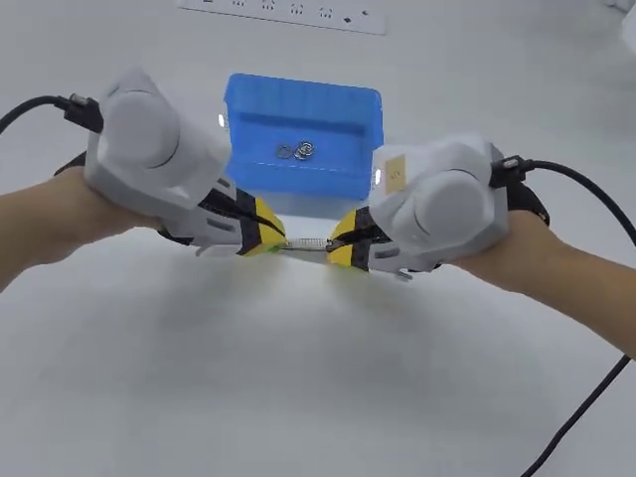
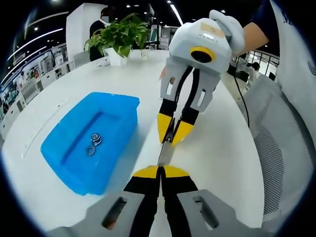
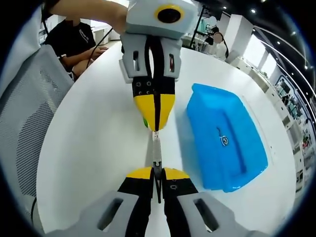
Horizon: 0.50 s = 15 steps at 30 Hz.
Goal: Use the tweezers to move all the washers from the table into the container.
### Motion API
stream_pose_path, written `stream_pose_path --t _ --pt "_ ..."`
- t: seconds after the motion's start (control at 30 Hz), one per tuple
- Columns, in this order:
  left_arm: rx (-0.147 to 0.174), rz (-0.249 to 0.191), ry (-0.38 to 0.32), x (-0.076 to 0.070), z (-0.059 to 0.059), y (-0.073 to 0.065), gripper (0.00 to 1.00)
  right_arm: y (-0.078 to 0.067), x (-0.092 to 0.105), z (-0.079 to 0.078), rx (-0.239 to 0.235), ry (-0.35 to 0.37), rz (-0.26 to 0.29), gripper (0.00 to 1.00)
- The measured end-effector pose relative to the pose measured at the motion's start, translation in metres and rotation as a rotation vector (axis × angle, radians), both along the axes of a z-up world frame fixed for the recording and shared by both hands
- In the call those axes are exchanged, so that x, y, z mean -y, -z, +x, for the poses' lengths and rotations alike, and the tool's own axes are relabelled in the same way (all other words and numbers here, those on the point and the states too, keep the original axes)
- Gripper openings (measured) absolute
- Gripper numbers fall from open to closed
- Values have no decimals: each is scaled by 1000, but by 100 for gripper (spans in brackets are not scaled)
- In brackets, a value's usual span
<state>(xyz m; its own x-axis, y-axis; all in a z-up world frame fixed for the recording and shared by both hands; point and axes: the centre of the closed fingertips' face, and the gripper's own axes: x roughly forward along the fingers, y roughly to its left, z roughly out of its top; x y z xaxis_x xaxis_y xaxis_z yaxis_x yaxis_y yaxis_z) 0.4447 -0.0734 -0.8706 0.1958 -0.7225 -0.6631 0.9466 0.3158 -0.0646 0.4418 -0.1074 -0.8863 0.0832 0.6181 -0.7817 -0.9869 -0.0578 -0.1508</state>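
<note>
Your left tongs (image 1: 262,234) and right tongs (image 1: 344,244) meet tip to tip, both pinching the tweezers (image 1: 306,243) between them. Just behind sits the blue container (image 1: 298,181), washers (image 1: 298,151) inside. Power strip (image 1: 283,12) at far edge of desk (image 1: 298,378); mesh chair (image 2: 281,148) alongside.

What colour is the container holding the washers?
Blue. The container shows best in the left gripper view.
</note>
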Motion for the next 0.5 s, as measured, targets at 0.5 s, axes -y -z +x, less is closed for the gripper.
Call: stream_pose_path --t 0.5 --pt "-2 -11 3 4 -8 -6 5 -11 -1 -1 -118 95 74 11"
